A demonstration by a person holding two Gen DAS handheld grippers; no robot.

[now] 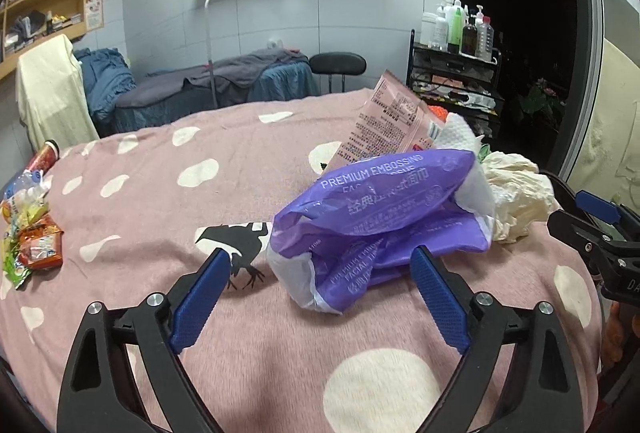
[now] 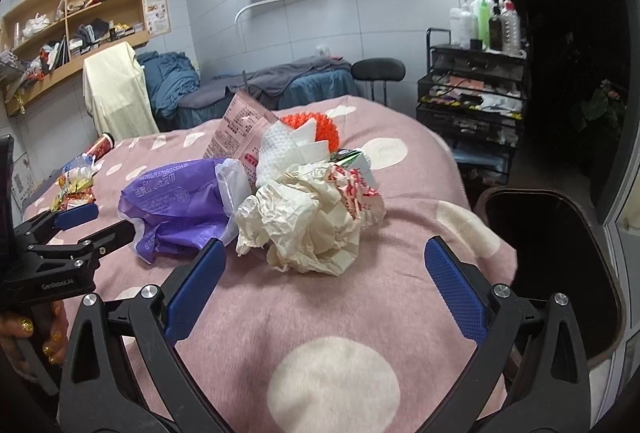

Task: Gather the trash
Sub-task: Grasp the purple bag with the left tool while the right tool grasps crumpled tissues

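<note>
Both grippers are lined up at the trash heap on the pink spotted blanket (image 1: 160,193), and both sets of jaws are spread wide with nothing between the pads. The left gripper (image 1: 322,269) is aimed at the purple facial tissue wrapper (image 1: 380,209); its right finger already sits against or just in front of the wrapper's near edge, hard to say which, while the left finger is over bare blanket beside it. The right gripper (image 2: 324,261) faces the crumpled cream paper (image 2: 304,225), which lies just ahead of the fingertips, touching the wrapper's right end. If I were doing this, I'd slide the left one a bit further so both pads straddle the wrapper's folded lower part, then pinch low where the plastic is doubled up, since a thin film like that will probably slip out of a shallow nip. As for orientation, the wrapper lies on its side, long axis running roughly left-right across the left wrist view and tilted up toward the right, its open white-lined mouth facing the lower left, near the gripper. There's a dark bin (image 2: 552,273) off the blanket's right edge in the right wrist view, which I'd guess is where it all goes. More snack wrappers (image 1: 36,237) wait at the far left.
</note>
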